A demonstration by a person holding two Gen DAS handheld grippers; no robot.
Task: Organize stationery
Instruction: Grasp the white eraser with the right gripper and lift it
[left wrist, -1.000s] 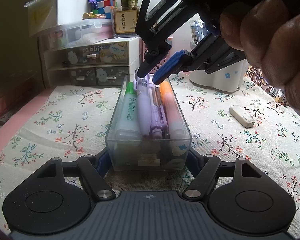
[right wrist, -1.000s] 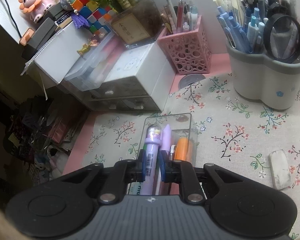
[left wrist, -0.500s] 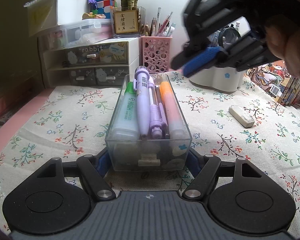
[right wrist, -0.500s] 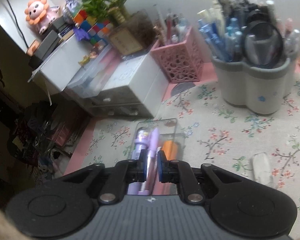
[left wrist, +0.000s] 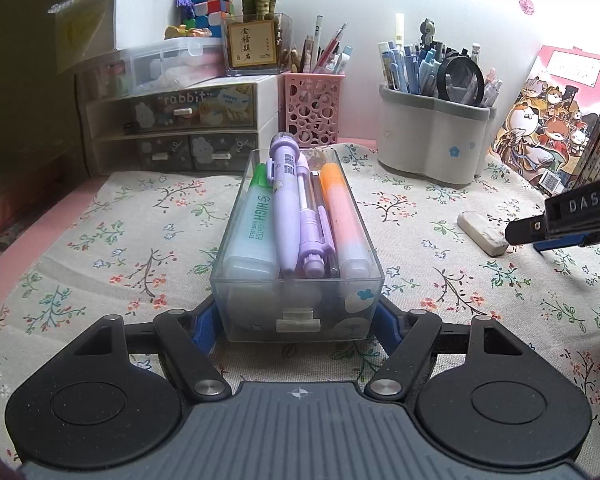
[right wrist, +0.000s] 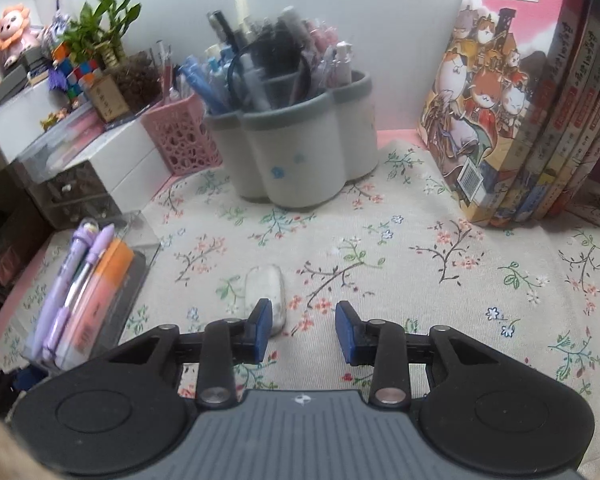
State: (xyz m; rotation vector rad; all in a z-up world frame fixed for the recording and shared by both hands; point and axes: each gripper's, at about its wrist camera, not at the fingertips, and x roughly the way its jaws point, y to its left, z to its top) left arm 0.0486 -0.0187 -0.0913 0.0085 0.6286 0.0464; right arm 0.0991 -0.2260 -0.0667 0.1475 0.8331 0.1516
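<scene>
1. Our left gripper (left wrist: pixel 298 320) clamps the clear rectangular plastic tray (left wrist: pixel 296 304) of highlighters and pens, steadying it on the floral-cloth counter (left wrist: pixel 140 232).
2. Our right gripper (right wrist: pixel 303 330), fingers (right wrist: pixel 262 330) just opening and empty, hangs beside the worn white eraser (right wrist: pixel 265 288), probably the next pick.

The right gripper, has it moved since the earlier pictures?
Yes. The right gripper left the clear plastic box, moved right toward the white eraser, jaws just opening, empty.
</scene>
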